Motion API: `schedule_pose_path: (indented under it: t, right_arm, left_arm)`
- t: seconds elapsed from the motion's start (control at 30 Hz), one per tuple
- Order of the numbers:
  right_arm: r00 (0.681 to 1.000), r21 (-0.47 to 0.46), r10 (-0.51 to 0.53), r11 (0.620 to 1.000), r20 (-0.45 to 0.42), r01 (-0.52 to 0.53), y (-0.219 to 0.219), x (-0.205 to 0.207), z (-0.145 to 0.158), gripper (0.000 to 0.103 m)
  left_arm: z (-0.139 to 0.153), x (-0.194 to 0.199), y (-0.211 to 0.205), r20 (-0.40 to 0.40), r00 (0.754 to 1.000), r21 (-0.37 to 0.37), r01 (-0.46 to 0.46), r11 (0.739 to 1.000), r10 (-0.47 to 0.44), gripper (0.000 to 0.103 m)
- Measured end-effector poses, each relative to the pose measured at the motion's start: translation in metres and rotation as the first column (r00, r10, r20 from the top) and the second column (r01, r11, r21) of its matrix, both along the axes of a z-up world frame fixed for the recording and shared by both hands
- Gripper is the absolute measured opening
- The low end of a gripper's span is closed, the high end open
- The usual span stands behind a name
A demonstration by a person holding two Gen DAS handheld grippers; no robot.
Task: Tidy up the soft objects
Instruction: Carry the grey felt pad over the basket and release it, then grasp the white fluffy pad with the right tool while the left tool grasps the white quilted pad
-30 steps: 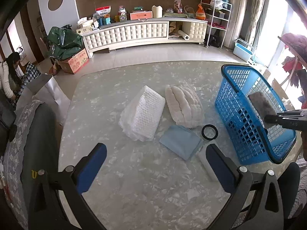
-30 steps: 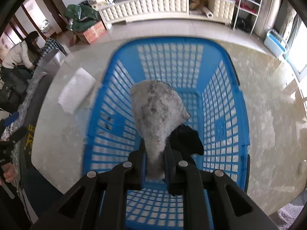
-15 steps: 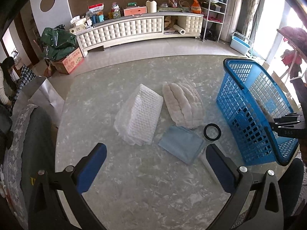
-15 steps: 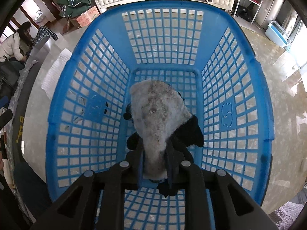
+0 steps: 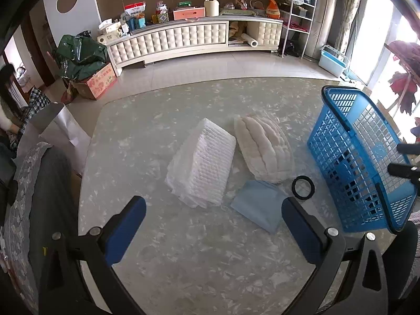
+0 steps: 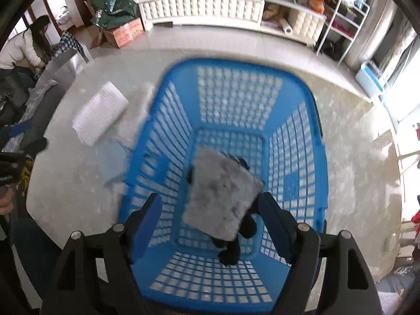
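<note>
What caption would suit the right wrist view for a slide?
Open right gripper above the blue basket, where a grey fuzzy cloth lies over a black item.

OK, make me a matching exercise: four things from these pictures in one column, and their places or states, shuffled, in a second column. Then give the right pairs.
Things:
1. grey furry cloth
2. light blue folded cloth
3. black ring
4. right gripper

Places or states:
A. on the table, between the white ribbed cushion and the blue basket
B. open, above the basket
C. inside the basket, on something black
D. flat on the table, in front of the cushion

Pairs: 1-C, 2-D, 3-A, 4-B
</note>
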State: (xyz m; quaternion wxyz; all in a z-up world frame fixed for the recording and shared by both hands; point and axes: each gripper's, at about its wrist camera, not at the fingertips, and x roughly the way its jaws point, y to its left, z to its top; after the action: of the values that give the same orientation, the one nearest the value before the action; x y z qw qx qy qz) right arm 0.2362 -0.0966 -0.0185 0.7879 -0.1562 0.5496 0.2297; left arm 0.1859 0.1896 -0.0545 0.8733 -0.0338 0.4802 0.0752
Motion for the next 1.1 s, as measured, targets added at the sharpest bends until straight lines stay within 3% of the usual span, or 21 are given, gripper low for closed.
schedule_pose_path:
  t: [0.17, 0.33, 0.7, 0.93, 1.1]
  right_arm:
    - [0.998, 0.059, 0.055, 0.997, 0.04, -0.058, 0.036, -0.008, 0.019, 0.078]
    - [0.991, 0.063, 0.131, 0.989, 0.016, -0.132, 0.082, -0.005, 0.011, 0.078]
    - [0.967, -0.027, 0.247, 0.968, -0.057, -0.249, 0.152, 0.022, -0.03, 0.078]
    - [0.962, -0.076, 0.24, 0.965, -0.132, -0.251, 0.176, 0.047, -0.062, 0.079]
    - [0.955, -0.155, 0.279, 0.944, -0.104, -0.293, 0.196, 0.05, -0.069, 0.079]
  left_arm:
    - [-0.005, 0.004, 0.008, -0.016, 1.0, 0.003, 0.012, 1.0, -0.012, 0.103]
    - [-0.01, 0.009, 0.021, -0.029, 1.0, 0.002, 0.011, 1.0, -0.011, 0.103]
    - [-0.035, 0.032, 0.052, -0.055, 0.998, -0.015, 0.022, 1.0, -0.023, 0.103]
    - [-0.061, 0.06, 0.056, -0.057, 0.995, -0.041, 0.08, 0.996, -0.083, 0.103]
    - [-0.083, 0.077, 0.057, -0.093, 0.99, -0.043, 0.105, 0.994, -0.109, 0.103]
